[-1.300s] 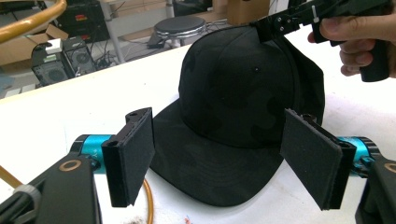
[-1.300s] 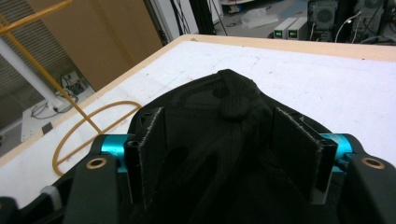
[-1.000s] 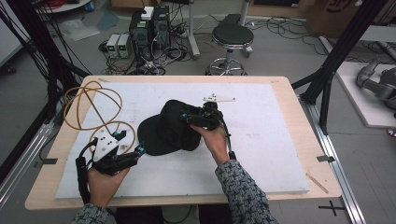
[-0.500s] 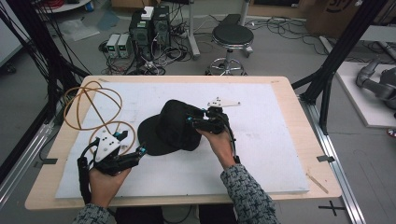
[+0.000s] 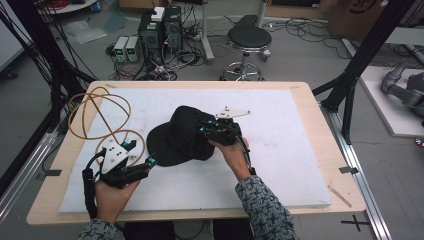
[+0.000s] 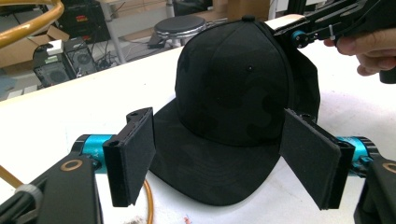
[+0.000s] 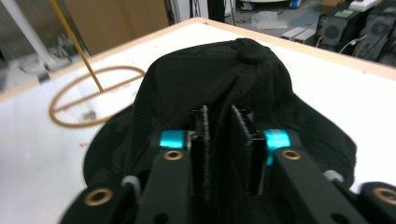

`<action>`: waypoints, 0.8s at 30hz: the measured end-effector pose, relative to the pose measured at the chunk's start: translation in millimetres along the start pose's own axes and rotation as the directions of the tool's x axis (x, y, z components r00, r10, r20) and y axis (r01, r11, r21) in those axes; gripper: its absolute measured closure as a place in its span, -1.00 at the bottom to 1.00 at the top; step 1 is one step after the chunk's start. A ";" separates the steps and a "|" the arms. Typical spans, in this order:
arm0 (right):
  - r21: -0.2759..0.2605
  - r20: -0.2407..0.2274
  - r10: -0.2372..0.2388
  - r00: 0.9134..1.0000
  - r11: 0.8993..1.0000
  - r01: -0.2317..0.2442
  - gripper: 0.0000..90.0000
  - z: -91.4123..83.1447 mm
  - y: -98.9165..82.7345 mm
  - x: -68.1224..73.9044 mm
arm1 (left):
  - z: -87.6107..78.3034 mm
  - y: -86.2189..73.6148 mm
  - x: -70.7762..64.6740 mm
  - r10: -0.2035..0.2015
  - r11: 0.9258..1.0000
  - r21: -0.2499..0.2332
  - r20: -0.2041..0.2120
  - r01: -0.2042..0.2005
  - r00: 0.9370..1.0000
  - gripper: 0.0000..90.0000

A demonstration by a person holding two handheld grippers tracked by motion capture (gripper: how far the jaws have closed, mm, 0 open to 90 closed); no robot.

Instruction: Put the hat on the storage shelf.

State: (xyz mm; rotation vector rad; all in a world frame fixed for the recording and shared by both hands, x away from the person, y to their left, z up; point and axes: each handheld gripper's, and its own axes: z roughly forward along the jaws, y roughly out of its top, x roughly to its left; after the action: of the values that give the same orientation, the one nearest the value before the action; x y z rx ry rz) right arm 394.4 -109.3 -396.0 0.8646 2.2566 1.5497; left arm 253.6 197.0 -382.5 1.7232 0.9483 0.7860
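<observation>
Black cap (image 5: 182, 135) — right tool (image 7: 223, 122) just clenched on its back; left tool (image 6: 224, 158) released, brim between.

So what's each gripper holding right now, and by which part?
The right gripper has just closed on the black cap, pinching a fold of fabric at the back of its crown. The left gripper stands open at the brim, holding nothing.

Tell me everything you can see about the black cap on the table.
The black cap is a fabric baseball cap with a flat brim, a top button, small eyelets and stitched panels. It sits upright on the white mat, brim toward the left gripper, whose open jaws flank the brim without touching it. The right gripper has just been closing and pinches a fold of crown fabric at the back. A wooden hoop stand stands beside it.
</observation>
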 end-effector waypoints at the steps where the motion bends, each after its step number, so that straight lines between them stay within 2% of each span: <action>1: -0.001 0.000 -0.001 1.000 1.000 0.001 0.94 0.3 0.2 0.5 | 0.0 -0.1 0.0 -0.002 1.000 0.000 0.001 0.002 1.000 -0.39; 4: -0.004 0.018 0.015 1.000 1.000 -0.015 0.98 -1.0 1.3 0.7 | -1.0 0.0 -0.6 0.000 1.000 0.000 0.000 0.000 1.000 -0.39; 10: -0.035 0.045 -0.007 0.999 0.999 0.008 0.99 -7.8 10.6 6.4 | -4.6 0.3 0.0 0.001 1.000 -0.001 -0.005 -0.001 1.000 -0.39; 19: -0.082 0.098 -0.071 0.993 0.993 0.079 1.00 -22.1 46.8 20.5 | -12.5 4.4 -2.7 0.016 1.000 -0.012 -0.007 -0.016 1.000 -0.39; 21: -0.090 0.099 -0.068 0.993 0.993 0.077 1.00 -24.1 50.2 21.8 | -14.1 4.3 -3.7 0.016 1.000 -0.014 -0.007 -0.017 1.000 -0.39; 24: -0.119 0.111 -0.078 0.991 0.989 0.091 1.00 -32.7 65.1 25.3 | -17.8 4.2 -3.7 0.018 1.000 -0.016 -0.009 -0.018 1.000 -0.39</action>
State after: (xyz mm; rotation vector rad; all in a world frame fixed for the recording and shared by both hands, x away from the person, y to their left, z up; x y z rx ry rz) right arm 378.1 -102.1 -321.0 0.7874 2.0715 1.5498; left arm 237.8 200.8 -373.2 1.7175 0.9315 0.8115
